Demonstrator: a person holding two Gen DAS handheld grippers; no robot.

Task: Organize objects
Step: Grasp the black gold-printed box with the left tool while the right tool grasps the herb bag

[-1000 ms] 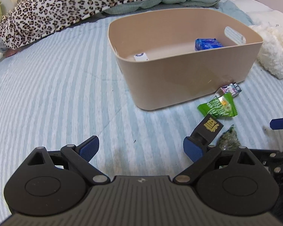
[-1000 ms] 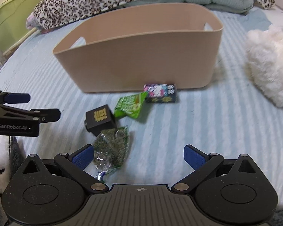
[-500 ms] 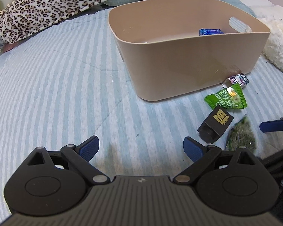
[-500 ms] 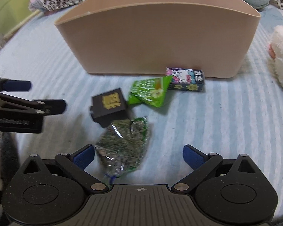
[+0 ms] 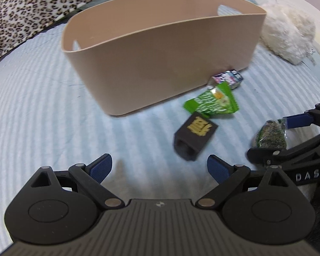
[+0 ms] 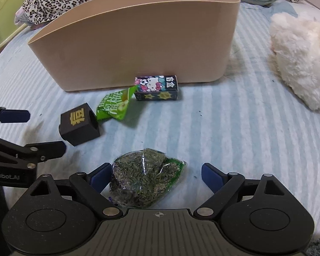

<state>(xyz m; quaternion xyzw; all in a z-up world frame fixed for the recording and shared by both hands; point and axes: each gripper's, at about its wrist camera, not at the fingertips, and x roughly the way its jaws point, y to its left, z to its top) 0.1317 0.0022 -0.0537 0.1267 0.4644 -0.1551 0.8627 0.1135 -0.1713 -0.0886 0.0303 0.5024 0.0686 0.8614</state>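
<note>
Right claw (image 6: 156, 176) gaped wide w/ clear crinkly bag of dark-green seeds (image 6: 145, 178) between its pads, on striped blue bed (image 6: 234, 132). Left claw (image 5: 160, 168) wide, empty, near black cube w/ gold character (image 5: 195, 135).

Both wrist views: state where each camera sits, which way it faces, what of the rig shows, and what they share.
Left wrist: on the left gripper, low over the bed, facing the beige bin and black box; the right gripper enters at right.
Right wrist: on the right gripper, facing the bin, straddling the seed bag; the left gripper enters at left.
Shared: bin, black box, green packet, cartoon box.
</note>
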